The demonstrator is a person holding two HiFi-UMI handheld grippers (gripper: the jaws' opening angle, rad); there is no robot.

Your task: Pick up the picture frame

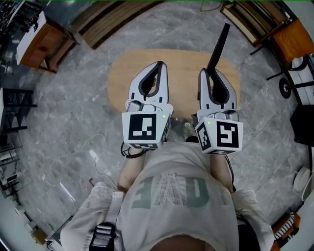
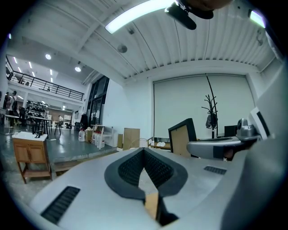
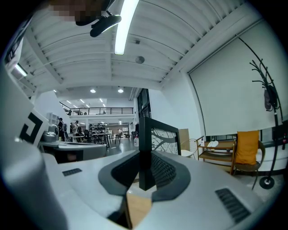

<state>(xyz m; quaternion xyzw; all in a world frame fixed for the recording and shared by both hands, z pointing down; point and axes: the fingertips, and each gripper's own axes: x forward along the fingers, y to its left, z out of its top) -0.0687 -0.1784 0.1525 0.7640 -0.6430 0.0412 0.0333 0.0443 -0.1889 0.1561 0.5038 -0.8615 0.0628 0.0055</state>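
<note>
A pale wooden oval surface [image 1: 122,83] stands on a grey marbled floor [image 1: 73,112]. In the head view a wooden cabinet [image 1: 46,44] sits at 10 o'clock and a chair with an orange cushion [image 1: 294,39] at 2 o'clock. The gripper views show a tall white hall with a strip light [image 2: 135,13] overhead and a coat stand [image 2: 209,105] before a pale blind.

The picture frame [image 1: 219,46] is in the right tongs [image 1: 212,73], over the surface's 3 o'clock side. It stands on edge with its plane upright, so from above it reads as a thin dark bar. Its long axis runs from the tongs away from the person, toward 1 o'clock. Its tan back faces the left tongs [image 1: 158,66], and its patterned front faces 3 o'clock. Whether its lower edge touches the surface cannot be told.

The right tongs are clenched on the frame's near upright edge. The left tongs are closed tip to tip with nothing between them.
</note>
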